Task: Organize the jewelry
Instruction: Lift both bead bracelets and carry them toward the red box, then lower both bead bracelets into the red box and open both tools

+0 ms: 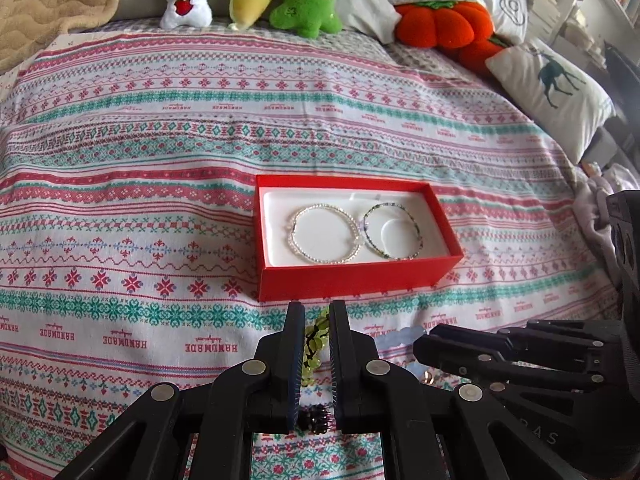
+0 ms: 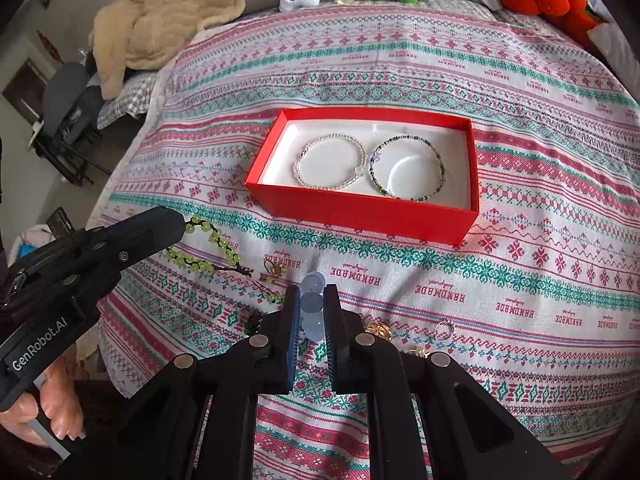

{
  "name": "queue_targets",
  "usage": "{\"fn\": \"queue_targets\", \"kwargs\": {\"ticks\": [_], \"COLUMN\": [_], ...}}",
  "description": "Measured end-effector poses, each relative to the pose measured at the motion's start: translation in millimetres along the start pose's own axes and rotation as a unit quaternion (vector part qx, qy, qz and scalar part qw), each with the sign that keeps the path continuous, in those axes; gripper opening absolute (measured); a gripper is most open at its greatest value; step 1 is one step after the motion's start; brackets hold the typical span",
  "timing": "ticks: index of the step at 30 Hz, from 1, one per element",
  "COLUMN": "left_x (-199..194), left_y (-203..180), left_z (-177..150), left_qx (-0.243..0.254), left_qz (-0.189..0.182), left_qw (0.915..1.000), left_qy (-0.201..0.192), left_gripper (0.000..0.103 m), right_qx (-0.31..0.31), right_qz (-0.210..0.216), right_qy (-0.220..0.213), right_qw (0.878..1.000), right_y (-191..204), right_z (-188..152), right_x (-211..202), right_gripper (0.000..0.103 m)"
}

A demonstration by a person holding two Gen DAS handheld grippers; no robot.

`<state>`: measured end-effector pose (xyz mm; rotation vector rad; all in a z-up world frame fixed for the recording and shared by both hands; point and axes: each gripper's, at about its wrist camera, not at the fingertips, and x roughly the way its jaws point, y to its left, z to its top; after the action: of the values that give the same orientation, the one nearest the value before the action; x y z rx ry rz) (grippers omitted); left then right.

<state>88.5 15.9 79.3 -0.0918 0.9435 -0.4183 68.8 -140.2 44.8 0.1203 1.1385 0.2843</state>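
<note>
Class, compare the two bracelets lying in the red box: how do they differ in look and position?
The pearl bracelet is whitish and pale all round; the green beaded bracelet mixes dark green, blue and clear beads. The pearl bracelet sits toward the left of the red box, while the green beaded bracelet sits toward the right. Both lie flat as closed rings on the white lining, side by side, nearly touching.

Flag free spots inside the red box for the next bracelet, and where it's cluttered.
Inside the red cardboard box, bare white liner remains at the left end, beside the pearl-white bead bracelet, which touches the dark green bead bracelet filling the right half. Crowded: the bedspread strip in front of the box, with the yellow-green bead bracelet, pale blue beads and gold rings.
</note>
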Motion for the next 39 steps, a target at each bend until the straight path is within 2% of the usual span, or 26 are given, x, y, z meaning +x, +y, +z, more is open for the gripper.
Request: {"fn": "queue_targets", "kwargs": {"ticks": [11, 18, 29, 32, 39], "left_x": [-3, -1, 24, 45, 88], "left_y": [-14, -25, -32, -27, -8], "left_z": [23, 45, 73, 73, 60], "left_qx": [-0.002, -0.017, -0.063, -0.073, -0.068], "left_qz": [-0.015, -0.043, -0.099, -0.082, 0.005], "left_qw": [0.9996, 0.9972, 0.9899, 0.9922, 0.9976], "left_qy": [-0.025, -0.058, -0.079, -0.059, -0.004], "left_gripper": [0.006, 0.006, 0.006, 0.006, 0.006], "right_qx": [0.029, 0.038, 0.063, 0.070, 0.076], "right_qz": [0.004, -0.002, 0.007, 0.001, -0.017], "right_qy": [-0.036, -0.077, -0.143, -0.148, -0.127], "right_qw": [0.999, 0.996, 0.988, 0.987, 0.989], "right_y": [-19, -28, -43, -47, -53], "right_z": [17, 35, 66, 71, 77], "right_x": [-26, -44, -59, -54, -29], "right_gripper": [0.012, 0.012, 0.012, 0.012, 0.012]}}
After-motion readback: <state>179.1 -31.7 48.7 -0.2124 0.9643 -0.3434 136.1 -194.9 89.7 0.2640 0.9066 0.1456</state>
